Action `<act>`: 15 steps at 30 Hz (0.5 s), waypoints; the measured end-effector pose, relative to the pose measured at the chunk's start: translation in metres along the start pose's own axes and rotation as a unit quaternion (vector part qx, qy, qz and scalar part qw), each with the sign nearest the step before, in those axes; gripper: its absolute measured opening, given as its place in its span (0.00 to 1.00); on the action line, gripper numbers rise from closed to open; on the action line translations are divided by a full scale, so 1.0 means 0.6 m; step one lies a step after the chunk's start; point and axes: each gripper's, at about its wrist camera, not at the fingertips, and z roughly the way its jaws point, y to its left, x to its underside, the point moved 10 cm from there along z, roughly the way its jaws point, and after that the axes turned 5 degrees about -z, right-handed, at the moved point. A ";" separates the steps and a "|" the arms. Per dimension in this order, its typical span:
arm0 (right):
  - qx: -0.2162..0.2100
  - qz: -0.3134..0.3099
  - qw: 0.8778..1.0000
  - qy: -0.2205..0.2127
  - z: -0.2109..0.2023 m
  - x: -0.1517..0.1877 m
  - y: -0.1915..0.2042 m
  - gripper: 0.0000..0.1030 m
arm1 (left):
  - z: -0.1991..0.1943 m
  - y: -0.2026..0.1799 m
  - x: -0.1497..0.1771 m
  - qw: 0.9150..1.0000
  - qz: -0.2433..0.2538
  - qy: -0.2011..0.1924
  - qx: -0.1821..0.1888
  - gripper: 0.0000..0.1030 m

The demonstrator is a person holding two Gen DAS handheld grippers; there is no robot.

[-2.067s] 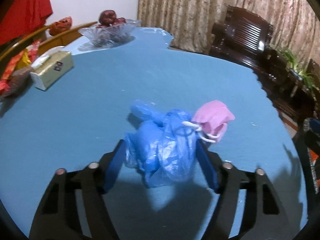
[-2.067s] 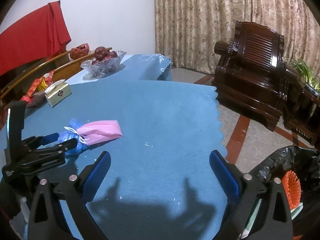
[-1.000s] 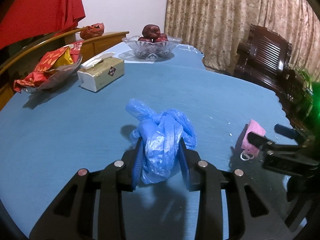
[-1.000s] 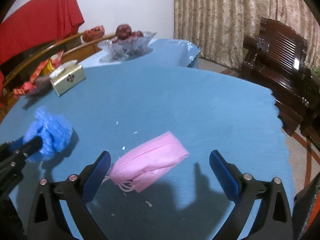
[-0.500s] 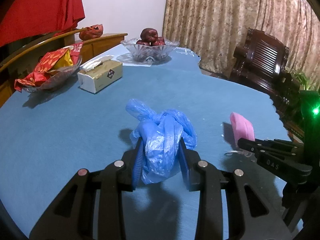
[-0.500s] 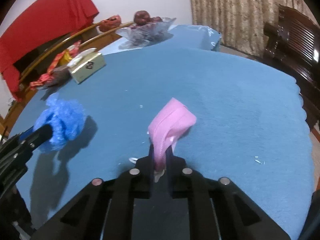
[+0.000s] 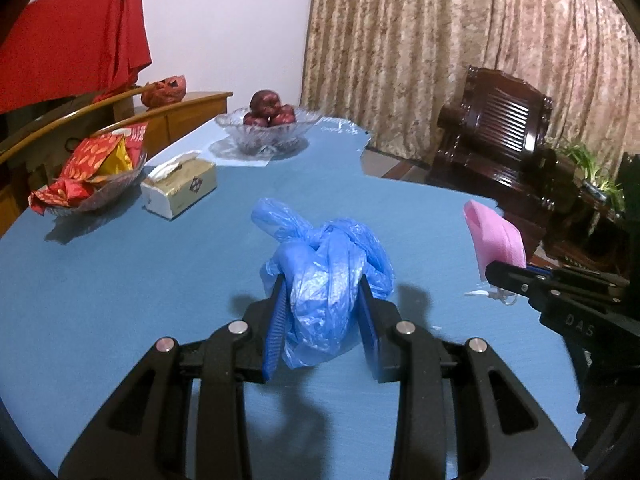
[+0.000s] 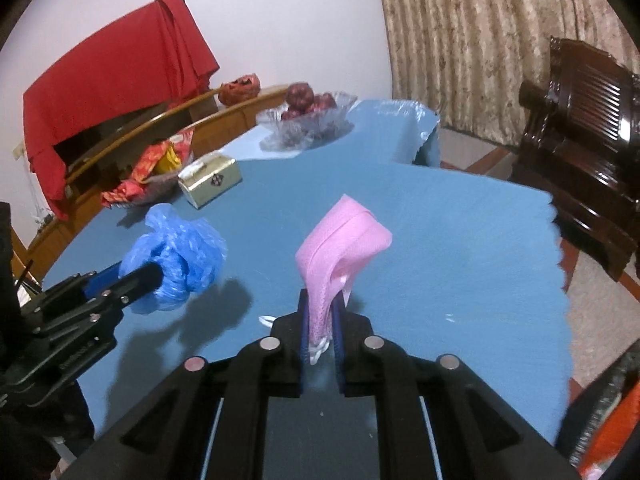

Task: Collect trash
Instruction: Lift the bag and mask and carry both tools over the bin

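Observation:
My left gripper (image 7: 322, 300) is shut on a crumpled blue plastic bag (image 7: 326, 264), held clear above the blue tablecloth (image 7: 120, 280). My right gripper (image 8: 322, 312) is shut on a folded pink face mask (image 8: 340, 240) that stands up from its pads, white ear loops dangling below. In the right wrist view the left gripper (image 8: 152, 274) with the blue plastic bag (image 8: 176, 256) hangs at the left. From the left wrist view, the pink face mask (image 7: 496, 238) shows at the right, above the right gripper's dark fingers (image 7: 516, 276).
On the table's far side stand a tissue box (image 7: 180, 188), a dish of red snack packets (image 7: 88, 176) and a glass bowl of fruit (image 7: 268, 124). Dark wooden chairs (image 7: 496, 136) stand right of the table. A black-lined bin (image 8: 608, 416) sits at bottom right.
The right gripper closed on the pink mask and lifted it off the cloth. Both grippers have risen, the left still holding the blue bag.

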 end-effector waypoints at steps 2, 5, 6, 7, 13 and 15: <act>0.006 0.000 1.000 -0.008 -0.024 -0.003 -0.005 0.10 | -0.013 -0.015 -0.005 1.000 0.001 -0.004 0.007 0.31; 0.010 0.010 1.000 -0.017 -0.058 -0.003 -0.016 0.10 | -0.033 -0.036 -0.008 1.000 0.005 -0.011 0.017 0.31; 0.013 0.013 1.000 -0.019 -0.069 -0.003 -0.020 0.10 | -0.041 -0.044 -0.009 1.000 0.006 -0.013 0.021 0.31; 0.015 0.015 1.000 -0.022 -0.079 -0.004 -0.024 0.10 | -0.047 -0.052 -0.010 1.000 0.007 -0.014 0.024 0.31; 0.032 0.023 0.998 -0.040 -0.144 -0.002 -0.044 0.10 | -0.086 -0.107 -0.009 0.998 0.019 -0.019 0.050 0.31; 0.037 0.026 0.998 -0.045 -0.164 0.000 -0.052 0.10 | -0.096 -0.123 -0.007 0.998 0.022 -0.021 0.058 0.31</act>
